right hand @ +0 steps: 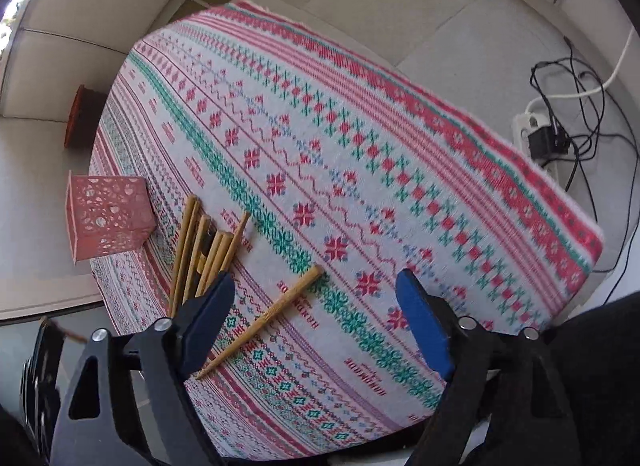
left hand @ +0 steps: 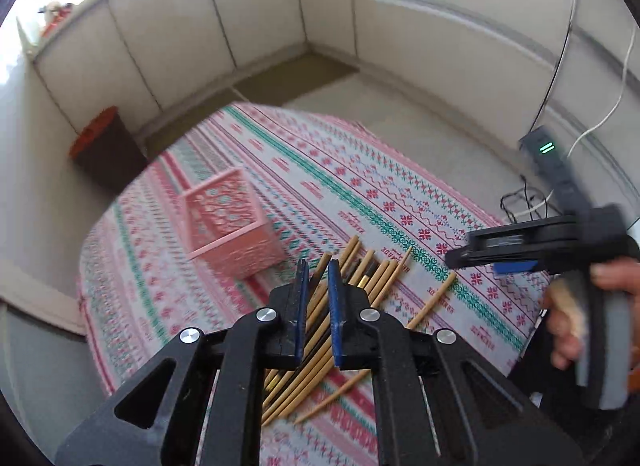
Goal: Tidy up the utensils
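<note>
Several wooden chopsticks (left hand: 372, 278) lie in a pile on the patterned tablecloth (left hand: 360, 185), with at least one dark chopstick among them. My left gripper (left hand: 319, 270) hovers right over the pile, its blue-padded jaws a narrow gap apart and nothing gripped between them. One lone chopstick (right hand: 264, 320) lies apart from the pile (right hand: 200, 254). My right gripper (right hand: 316, 306) is wide open and empty just above the cloth, the lone chopstick near its left finger. It also shows in the left wrist view (left hand: 496, 254), held by a hand. A pink perforated basket (left hand: 230, 221) stands left of the pile.
The basket also shows in the right wrist view (right hand: 106, 215), at the table's left edge. A dark box with a red lid (left hand: 106, 145) sits on the floor beyond. A power strip with cables (right hand: 548, 137) lies on the floor to the right. White cushioned seating surrounds the table.
</note>
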Demonstrator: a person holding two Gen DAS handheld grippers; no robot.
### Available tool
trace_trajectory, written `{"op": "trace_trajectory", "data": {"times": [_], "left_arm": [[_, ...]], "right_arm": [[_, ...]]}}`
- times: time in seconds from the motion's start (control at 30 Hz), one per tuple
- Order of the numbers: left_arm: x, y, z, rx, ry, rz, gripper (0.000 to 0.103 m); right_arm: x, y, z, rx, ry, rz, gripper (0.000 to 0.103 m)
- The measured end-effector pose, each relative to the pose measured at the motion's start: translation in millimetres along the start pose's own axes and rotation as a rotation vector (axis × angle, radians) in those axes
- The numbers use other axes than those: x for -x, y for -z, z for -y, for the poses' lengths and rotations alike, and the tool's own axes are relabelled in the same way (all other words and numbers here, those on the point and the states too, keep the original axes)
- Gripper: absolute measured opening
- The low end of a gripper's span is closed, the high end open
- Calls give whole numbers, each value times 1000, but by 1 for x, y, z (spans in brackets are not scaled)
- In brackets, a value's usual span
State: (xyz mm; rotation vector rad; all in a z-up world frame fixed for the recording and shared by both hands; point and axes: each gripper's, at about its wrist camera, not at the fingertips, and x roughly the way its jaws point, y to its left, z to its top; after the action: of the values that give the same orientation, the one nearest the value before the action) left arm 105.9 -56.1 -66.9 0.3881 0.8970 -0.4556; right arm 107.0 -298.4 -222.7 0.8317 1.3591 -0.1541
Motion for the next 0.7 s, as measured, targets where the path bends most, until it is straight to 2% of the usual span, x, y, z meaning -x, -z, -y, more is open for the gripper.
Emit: {"op": "trace_trajectory", "data": {"times": [0.07, 0.1, 0.17, 0.2, 0.23, 0.27, 0.37, 0.47, 0.5, 0.57, 0.6, 0.7], "left_arm": [[23, 15, -5, 24, -22, 54, 8], [34, 23, -8, 37, -33, 83, 8], [51, 34, -15, 59, -36, 115, 7], [59, 40, -19, 67, -43, 130, 7], [63, 44, -20, 75, -51, 145, 7], [69, 49, -24, 89, -54, 164, 7], [78, 55, -34, 124, -52, 193, 6], [90, 65, -40, 171, -53, 213, 6], [94, 69, -43, 191, -55, 222, 6], [95, 71, -48, 220, -56, 231, 6], [95, 73, -51, 235, -55, 236, 6], [99, 76, -58, 290, -48, 251, 6]], "right_arm": [[-13, 6, -3, -62, 18, -23, 66], [-18, 8, -4, -97, 38, -23, 67], [-17, 10, -11, -148, 61, 33, 63], [-21, 10, -16, -175, 72, 28, 61], [-21, 12, -21, -199, 111, 52, 59], [-23, 13, -26, -212, 126, 65, 55], [-27, 26, -47, -204, 274, 141, 40], [-29, 35, -55, -193, 337, 201, 24], [-28, 36, -55, -192, 340, 214, 17], [-27, 38, -50, -194, 307, 215, 12], [-25, 38, -47, -203, 276, 209, 8], [-23, 32, -31, -226, 130, 181, 8]]}}
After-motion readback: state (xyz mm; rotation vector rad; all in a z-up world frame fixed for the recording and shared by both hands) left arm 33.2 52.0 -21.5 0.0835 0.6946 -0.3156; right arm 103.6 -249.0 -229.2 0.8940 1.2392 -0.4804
